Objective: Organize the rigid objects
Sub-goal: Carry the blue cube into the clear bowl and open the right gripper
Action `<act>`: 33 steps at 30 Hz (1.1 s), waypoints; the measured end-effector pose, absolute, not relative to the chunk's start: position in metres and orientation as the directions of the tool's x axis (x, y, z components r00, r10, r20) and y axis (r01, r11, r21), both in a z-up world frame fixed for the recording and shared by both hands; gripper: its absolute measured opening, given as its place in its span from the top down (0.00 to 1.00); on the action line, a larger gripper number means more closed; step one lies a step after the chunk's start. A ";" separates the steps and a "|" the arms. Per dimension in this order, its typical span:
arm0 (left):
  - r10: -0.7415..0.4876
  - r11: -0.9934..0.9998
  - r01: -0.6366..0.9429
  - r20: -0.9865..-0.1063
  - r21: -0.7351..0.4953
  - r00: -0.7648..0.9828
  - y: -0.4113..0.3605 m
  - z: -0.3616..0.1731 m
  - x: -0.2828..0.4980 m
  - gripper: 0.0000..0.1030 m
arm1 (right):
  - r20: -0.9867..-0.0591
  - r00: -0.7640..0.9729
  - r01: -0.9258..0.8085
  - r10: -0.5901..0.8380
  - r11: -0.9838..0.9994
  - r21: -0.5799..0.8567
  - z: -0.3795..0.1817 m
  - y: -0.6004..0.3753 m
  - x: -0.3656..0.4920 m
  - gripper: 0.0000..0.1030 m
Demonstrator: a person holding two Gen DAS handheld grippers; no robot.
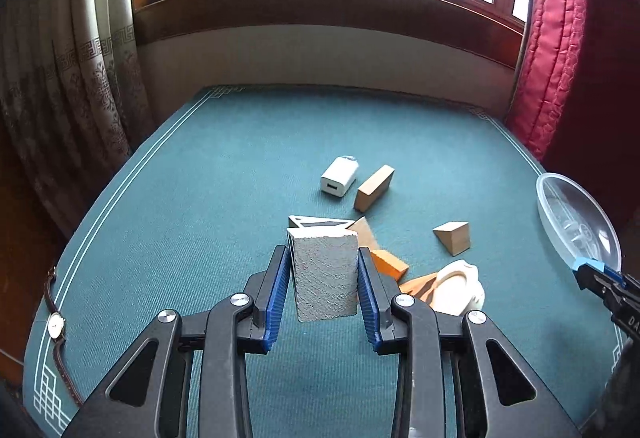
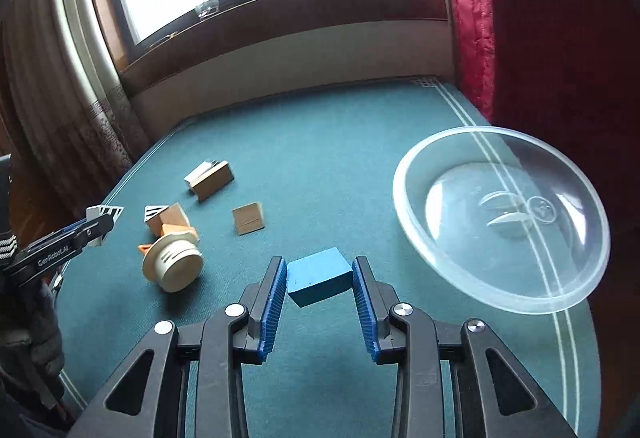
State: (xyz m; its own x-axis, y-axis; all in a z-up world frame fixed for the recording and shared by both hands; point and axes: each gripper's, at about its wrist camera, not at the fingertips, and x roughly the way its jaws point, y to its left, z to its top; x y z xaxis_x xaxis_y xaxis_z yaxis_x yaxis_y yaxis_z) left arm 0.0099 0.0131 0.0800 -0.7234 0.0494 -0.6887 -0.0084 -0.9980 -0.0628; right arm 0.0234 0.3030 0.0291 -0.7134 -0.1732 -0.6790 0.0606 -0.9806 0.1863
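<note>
In the left wrist view, the grey block held in the left claw hides most of the white triangular piece behind it, and the claw's right finger covers part of the orange block. The clear bowl at the right is partly blocked by the right claw, whose tips alone enter the frame. The wristwatch runs off the counter at lower left; its dial is too small to read. In the right wrist view, the white charger sits mostly hidden behind a wooden block.
</note>
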 end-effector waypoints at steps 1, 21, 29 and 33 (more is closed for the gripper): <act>0.054 -0.998 -0.020 -0.684 -0.058 -0.727 0.018 0.083 0.010 0.67 | -0.674 -0.721 0.038 -0.158 -0.981 0.188 0.031 0.311 0.024 0.65; 0.177 -0.972 -0.237 -0.653 0.004 -0.736 0.135 0.112 -0.004 0.67 | -0.677 -0.736 -0.255 0.022 -0.935 0.248 0.025 0.433 0.004 0.60; 0.182 -0.974 -0.225 -0.689 -0.027 -0.702 0.151 0.103 -0.019 0.67 | -0.623 -0.781 -0.278 0.050 -0.920 0.275 0.033 0.441 0.018 0.41; 0.139 -0.978 -0.209 -0.656 0.028 -0.742 0.152 0.117 -0.016 0.67 | -0.613 -0.789 -0.267 0.047 -0.924 0.274 0.031 0.439 0.018 0.41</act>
State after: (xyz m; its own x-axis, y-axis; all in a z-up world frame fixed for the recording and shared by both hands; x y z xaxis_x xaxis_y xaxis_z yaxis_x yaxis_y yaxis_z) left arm -0.0159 0.1516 0.1166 -0.7415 0.1392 -0.6563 -0.2087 -0.9776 0.0284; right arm 0.0183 0.4387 0.0311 -0.7887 0.0465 -0.6130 -0.2671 -0.9240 0.2736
